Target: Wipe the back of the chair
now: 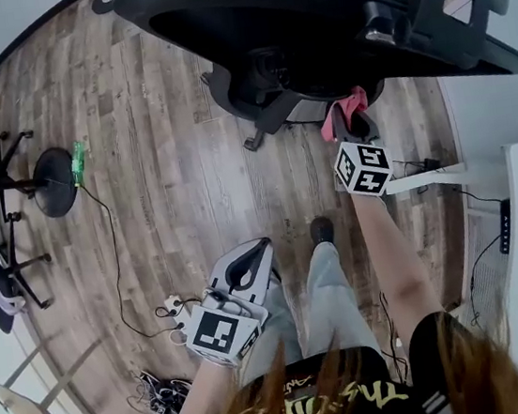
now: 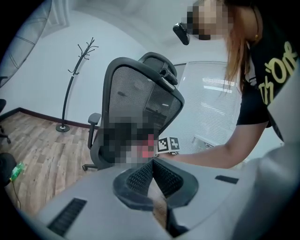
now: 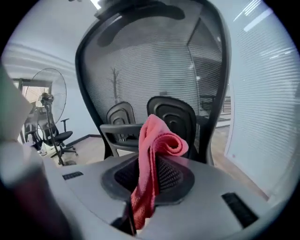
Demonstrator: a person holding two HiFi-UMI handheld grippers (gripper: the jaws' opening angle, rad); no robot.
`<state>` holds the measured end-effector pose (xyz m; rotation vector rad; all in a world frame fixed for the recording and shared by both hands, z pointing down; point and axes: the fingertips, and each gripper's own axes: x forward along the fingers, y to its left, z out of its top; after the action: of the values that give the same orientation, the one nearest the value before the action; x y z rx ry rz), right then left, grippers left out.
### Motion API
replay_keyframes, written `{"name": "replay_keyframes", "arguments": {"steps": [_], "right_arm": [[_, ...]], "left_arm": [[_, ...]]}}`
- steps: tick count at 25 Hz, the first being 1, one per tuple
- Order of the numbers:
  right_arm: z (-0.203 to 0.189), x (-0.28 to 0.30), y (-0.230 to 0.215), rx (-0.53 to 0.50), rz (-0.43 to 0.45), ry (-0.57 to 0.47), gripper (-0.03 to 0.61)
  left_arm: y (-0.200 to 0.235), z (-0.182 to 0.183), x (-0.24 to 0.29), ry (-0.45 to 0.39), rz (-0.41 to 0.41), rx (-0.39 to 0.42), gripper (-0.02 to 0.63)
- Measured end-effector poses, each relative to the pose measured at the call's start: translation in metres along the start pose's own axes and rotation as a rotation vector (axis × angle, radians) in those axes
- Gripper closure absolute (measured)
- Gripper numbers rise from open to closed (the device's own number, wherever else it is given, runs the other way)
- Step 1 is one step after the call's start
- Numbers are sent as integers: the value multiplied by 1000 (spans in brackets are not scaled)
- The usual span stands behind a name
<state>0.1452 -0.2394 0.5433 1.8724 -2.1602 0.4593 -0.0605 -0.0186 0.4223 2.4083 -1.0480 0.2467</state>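
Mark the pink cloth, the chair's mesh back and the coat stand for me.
pink cloth [image 3: 159, 140]: right gripper view, on its folded top.
chair back [image 3: 154, 61]: right gripper view, middle of the mesh.
coat stand [image 2: 69, 93]: left gripper view, halfway up the pole.

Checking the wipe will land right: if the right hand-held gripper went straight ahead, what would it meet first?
The right hand-held gripper carries a cloth in front; that would probably touch the dark lumbar plate on the chair back first. Depth is unclear.
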Motion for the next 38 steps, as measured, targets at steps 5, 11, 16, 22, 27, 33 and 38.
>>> {"name": "replay_keyframes", "arguments": {"steps": [5,11,16,22,27,33,38], "right_arm": [[12,-11,26,-64,-38,-73,513],[15,-8,81,-142,53,-106,514],[16,10,126,-219,150,-95,512],[11,7,130,-209,173,-89,513],[-18,-14,99,-189,154,-58,512],[-40,-21,18,-202,10,5,512],[-50,-8,-37,-178,-86,54,512]], "left_arm": [[4,-3,-7,9,4,-4,620],[8,-2,-16,2,8,-4,620],[13,-7,-24,9,23,-4,620],[15,-12,-28,12,36,-18,620],[10,-10,-22,20,17,-20,620],[11,-12,-18,53,24,-33,620],[7,-15,-11,9,21,-26,620]]}}
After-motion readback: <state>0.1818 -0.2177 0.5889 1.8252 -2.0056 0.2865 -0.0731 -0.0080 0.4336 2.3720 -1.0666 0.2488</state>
